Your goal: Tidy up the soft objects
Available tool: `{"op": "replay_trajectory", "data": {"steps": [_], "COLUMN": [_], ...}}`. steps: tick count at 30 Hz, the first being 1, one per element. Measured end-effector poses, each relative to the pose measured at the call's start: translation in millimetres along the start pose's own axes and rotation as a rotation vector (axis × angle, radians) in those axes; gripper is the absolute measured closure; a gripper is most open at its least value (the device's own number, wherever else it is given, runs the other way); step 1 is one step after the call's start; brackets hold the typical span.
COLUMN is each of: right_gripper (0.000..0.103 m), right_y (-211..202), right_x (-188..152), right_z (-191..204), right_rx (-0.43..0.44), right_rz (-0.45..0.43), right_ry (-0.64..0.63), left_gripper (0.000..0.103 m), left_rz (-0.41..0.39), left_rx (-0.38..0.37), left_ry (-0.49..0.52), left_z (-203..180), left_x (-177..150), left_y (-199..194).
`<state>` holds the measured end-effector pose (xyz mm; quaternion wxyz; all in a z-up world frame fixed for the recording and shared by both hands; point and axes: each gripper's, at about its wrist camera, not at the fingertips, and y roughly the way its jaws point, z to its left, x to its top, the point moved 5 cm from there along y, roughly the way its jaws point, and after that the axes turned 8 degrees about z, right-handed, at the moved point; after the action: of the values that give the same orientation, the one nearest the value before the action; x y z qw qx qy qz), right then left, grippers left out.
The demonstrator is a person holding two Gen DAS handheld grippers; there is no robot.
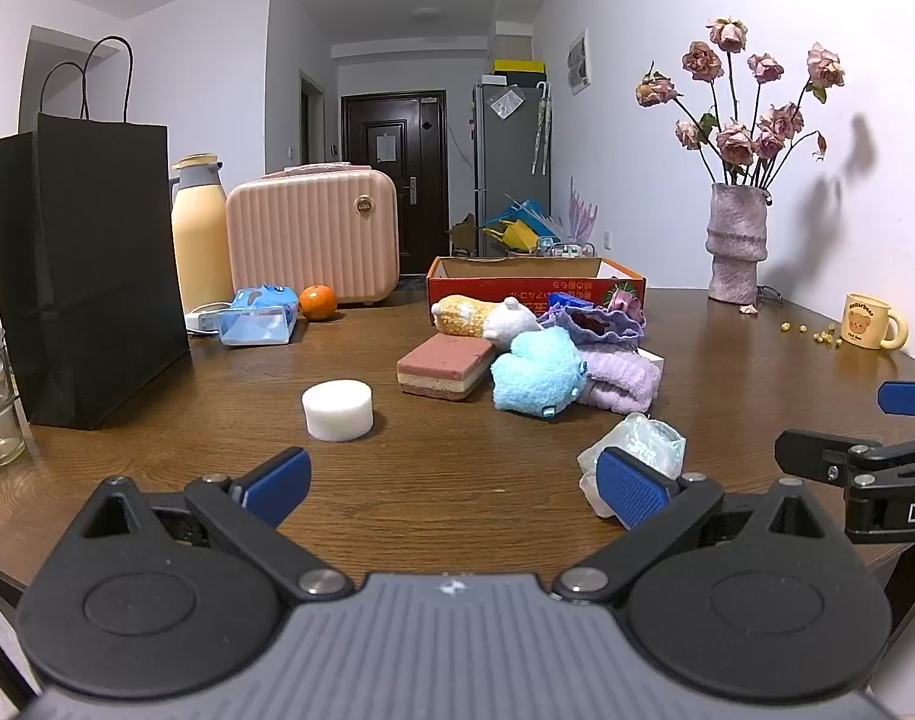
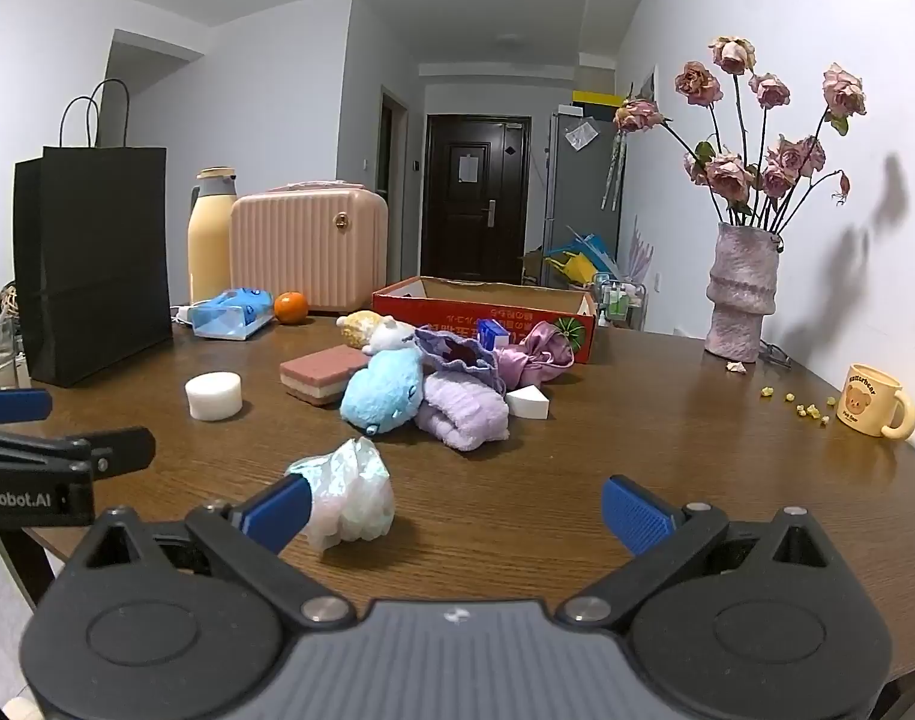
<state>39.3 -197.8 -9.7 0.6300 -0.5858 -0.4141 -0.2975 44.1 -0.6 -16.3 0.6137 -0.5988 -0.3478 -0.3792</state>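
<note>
Right wrist: crumpled bag [image 2: 349, 495] (possibly plastic) beside open right hand-held gripper [image 2: 457, 516].

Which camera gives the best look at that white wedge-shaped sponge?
The right wrist view: the white wedge sponge lies in plain sight beside the folded purple towel. In the left wrist view the towel hides nearly all of it; only a white sliver shows.

Soft toys [image 2: 382, 393] and sponges [image 2: 319, 381] heaped mid-table.
</note>
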Motion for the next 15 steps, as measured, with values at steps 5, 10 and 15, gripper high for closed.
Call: {"op": "replay_trajectory", "data": {"steps": [5,10,15], "right_gripper": [0.0,0.0,0.0], "right_y": [-0.4,-0.8,-1.2], "right_x": [0.0,0.0,0.0], "right_z": [0.2,0.3,0.4], "right_rx": [0.0,0.0,0.0], "right_rz": [0.0,0.0,0.0], "right_ry": [0.0,0.0,0.0], "left_gripper": [0.0,0.0,0.0], "left_rz": [0.0,0.0,-0.002], "left_rx": [-0.001,-0.001,-0.002], "left_ry": [-0.001,-0.002,-0.002], "left_z": [0.3,0.5,0.0], "left_x": [0.0,0.2,-0.7], "left_y": [0.0,0.0,-2.9]}}
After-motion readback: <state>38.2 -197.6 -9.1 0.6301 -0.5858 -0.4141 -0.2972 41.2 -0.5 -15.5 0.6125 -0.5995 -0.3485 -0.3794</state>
